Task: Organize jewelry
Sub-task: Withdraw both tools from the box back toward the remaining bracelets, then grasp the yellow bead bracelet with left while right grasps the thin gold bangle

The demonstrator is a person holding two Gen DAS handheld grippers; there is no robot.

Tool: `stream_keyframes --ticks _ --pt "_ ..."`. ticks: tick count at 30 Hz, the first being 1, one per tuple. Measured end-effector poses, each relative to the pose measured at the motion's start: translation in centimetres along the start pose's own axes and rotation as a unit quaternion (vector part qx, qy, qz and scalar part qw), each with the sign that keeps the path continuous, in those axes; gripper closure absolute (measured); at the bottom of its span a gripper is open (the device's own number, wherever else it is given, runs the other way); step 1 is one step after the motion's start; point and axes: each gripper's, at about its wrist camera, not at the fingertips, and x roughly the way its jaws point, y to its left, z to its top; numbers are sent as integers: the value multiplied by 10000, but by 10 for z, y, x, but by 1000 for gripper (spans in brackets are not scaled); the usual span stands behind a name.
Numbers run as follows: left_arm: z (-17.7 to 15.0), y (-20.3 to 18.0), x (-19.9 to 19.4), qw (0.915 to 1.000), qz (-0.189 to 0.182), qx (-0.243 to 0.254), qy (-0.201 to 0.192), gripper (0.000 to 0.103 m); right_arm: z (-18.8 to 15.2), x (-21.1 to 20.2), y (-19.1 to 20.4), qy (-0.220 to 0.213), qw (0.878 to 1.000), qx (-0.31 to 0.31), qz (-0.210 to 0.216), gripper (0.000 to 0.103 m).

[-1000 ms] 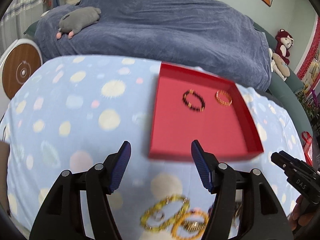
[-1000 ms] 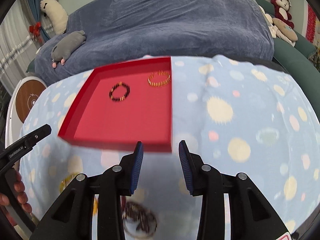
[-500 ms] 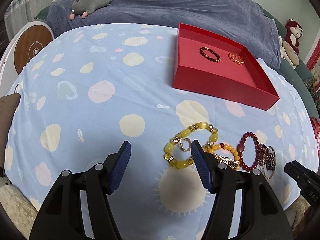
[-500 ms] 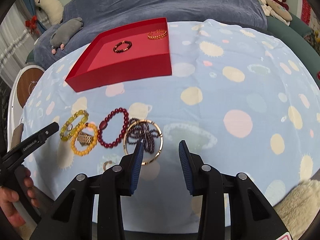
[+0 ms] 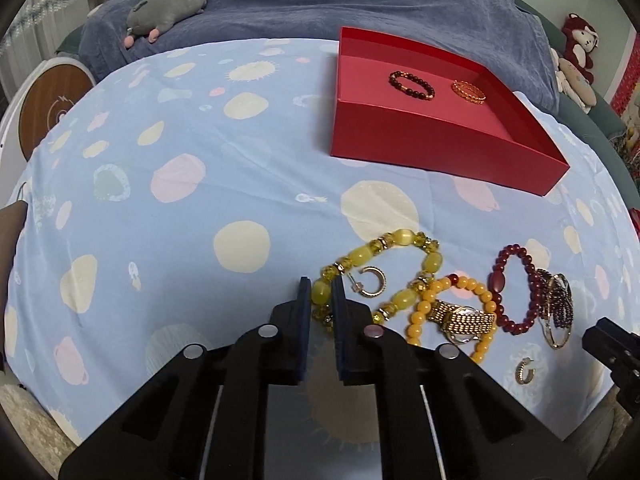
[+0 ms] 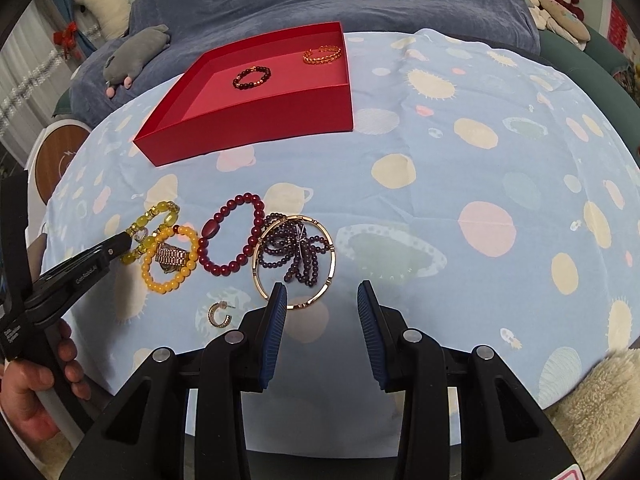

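My left gripper [image 5: 320, 286] is shut on a bead of the yellow-green bracelet [image 5: 400, 240], which lies on the spotted cloth; it also shows in the right wrist view [image 6: 154, 216]. Beside it lie an orange bead bracelet [image 5: 472, 286] with a gold watch [image 5: 460, 318], a dark red bracelet [image 5: 508, 260], a purple bead strand inside a gold bangle [image 6: 296, 256] and two gold hoop earrings [image 5: 370, 282] [image 6: 220, 314]. The red tray [image 5: 440, 140] holds a dark bead bracelet [image 5: 412, 85] and a gold bracelet [image 5: 469, 92]. My right gripper [image 6: 322, 292] is open and empty just before the bangle.
A blue-covered sofa [image 5: 320, 4] with a grey plush toy [image 5: 166, 4] stands behind the table. More plush toys [image 6: 560, 4] sit at the right. A round wooden-topped object [image 5: 48, 108] stands at the left. The table's front edge is close to both grippers.
Both grippers have pulled back from the tray toward the loose jewelry near the front edge. My left gripper has gone from open to shut on the yellow-green bracelet.
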Motion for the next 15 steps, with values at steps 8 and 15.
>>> stream_keyframes --ticks 8,15 --pt "-13 5 -17 9995 -215 -239 -38 93 -4 1 -2 1 10000 -11 2 67" --pt "-33 9 -26 9989 -302 -359 19 93 -2 4 0 -13 10000 -77 19 67"
